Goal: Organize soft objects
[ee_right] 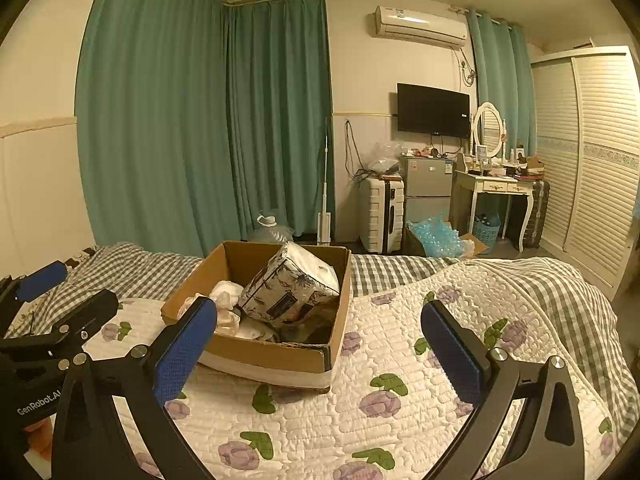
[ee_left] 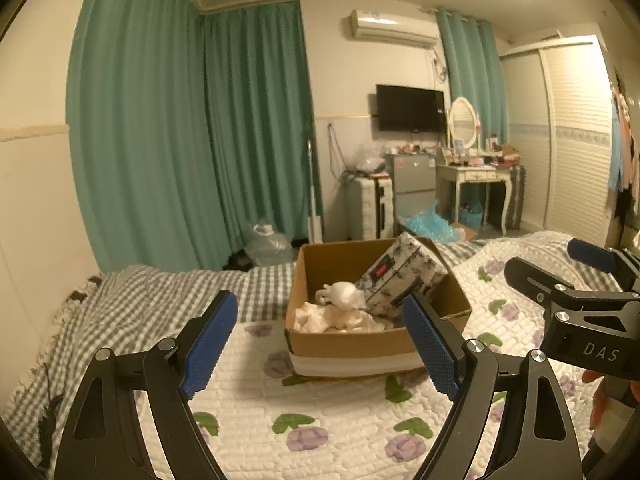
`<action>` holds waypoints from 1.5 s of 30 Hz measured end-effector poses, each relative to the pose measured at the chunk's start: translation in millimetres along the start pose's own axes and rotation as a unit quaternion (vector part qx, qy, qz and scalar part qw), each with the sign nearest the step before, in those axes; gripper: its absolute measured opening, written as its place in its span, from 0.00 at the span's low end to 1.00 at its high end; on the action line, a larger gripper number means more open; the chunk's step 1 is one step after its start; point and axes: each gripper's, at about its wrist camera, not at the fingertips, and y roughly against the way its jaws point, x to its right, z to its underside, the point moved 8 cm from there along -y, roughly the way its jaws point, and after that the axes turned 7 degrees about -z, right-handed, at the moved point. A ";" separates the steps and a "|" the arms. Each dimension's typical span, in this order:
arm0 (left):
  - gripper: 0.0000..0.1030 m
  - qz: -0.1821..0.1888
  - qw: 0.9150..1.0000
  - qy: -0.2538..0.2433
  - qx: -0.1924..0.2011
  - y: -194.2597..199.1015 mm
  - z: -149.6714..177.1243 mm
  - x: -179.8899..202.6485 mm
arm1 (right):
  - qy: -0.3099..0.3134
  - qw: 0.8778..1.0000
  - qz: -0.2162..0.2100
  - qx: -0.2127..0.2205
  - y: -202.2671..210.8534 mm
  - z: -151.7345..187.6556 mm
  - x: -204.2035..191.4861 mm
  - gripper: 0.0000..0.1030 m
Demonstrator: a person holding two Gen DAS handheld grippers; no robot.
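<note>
A cardboard box [ee_left: 376,344] is sitting on the quilted bed [ee_left: 320,432], and the soft things are already lying inside it: a white plush toy [ee_left: 340,294] and crumpled pale cloth [ee_left: 336,318] toward the box's 9 o'clock side, and a floral-wrapped tissue pack [ee_left: 400,276] leaning tilted against the wall at 2 o'clock. No loose soft item is showing on the quilt around the box.

The left gripper [ee_left: 320,346] is hovering short of the box's near wall with its fingers [ee_left: 210,344] wide apart and holding nothing. The right gripper [ee_right: 320,356] is hanging beside it at the box's 4 o'clock, fingers [ee_right: 452,354] likewise spread and empty.

This scene is fitting either a packed box with both tools drawn clear, or a pause before the contents get rearranged. If the pack is to be levelled, a careful worker is closing on its firm short edges rather than the slippery wrap, and keeping the other tool steadying the light box so it is not sliding on the quilt.
</note>
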 end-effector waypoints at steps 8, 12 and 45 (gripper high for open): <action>0.83 0.004 1.000 -0.006 -0.001 -1.1 -1.4 2.3 | 0.000 1.000 0.001 0.000 -0.1 0.0 0.2 1.00; 0.83 0.005 1.000 -0.006 -0.003 -1.6 -1.5 2.4 | -0.001 1.000 0.001 -0.001 -0.4 0.3 0.1 1.00; 0.83 0.005 1.000 -0.009 -0.005 -2.7 3.4 2.5 | 0.003 1.000 -0.002 -0.007 -1.6 3.9 1.0 1.00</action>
